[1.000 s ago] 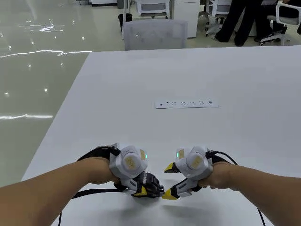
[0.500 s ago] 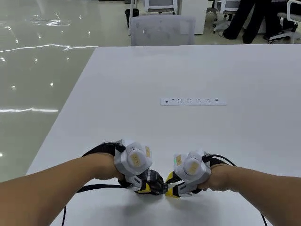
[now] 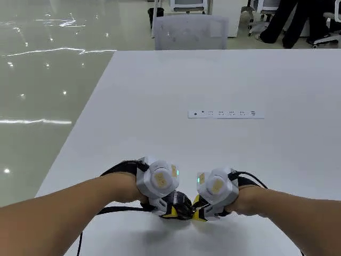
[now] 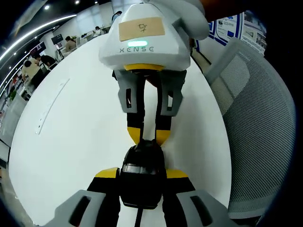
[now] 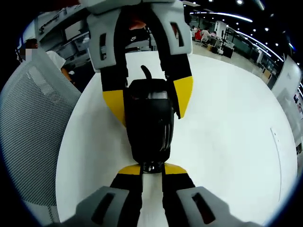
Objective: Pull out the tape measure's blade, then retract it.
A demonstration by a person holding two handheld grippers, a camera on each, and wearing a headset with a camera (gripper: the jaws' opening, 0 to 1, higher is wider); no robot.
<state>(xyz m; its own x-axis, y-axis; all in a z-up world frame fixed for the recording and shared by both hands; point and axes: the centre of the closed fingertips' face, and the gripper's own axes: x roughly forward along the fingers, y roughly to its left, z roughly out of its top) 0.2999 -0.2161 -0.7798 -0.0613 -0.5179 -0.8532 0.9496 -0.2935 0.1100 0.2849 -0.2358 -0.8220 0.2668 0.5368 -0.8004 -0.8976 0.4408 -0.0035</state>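
my left gripper (image 4: pixel 142 174) clamps the black tape measure (image 5: pixel 149 123) | my right gripper (image 5: pixel 152 169) pinches its blade tip (image 5: pixel 151 166) | both just above the white table (image 3: pixel 160 96)

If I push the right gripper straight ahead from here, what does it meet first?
The tape measure: its black case sits right at the right gripper's tips, clamped by the left gripper just beyond.
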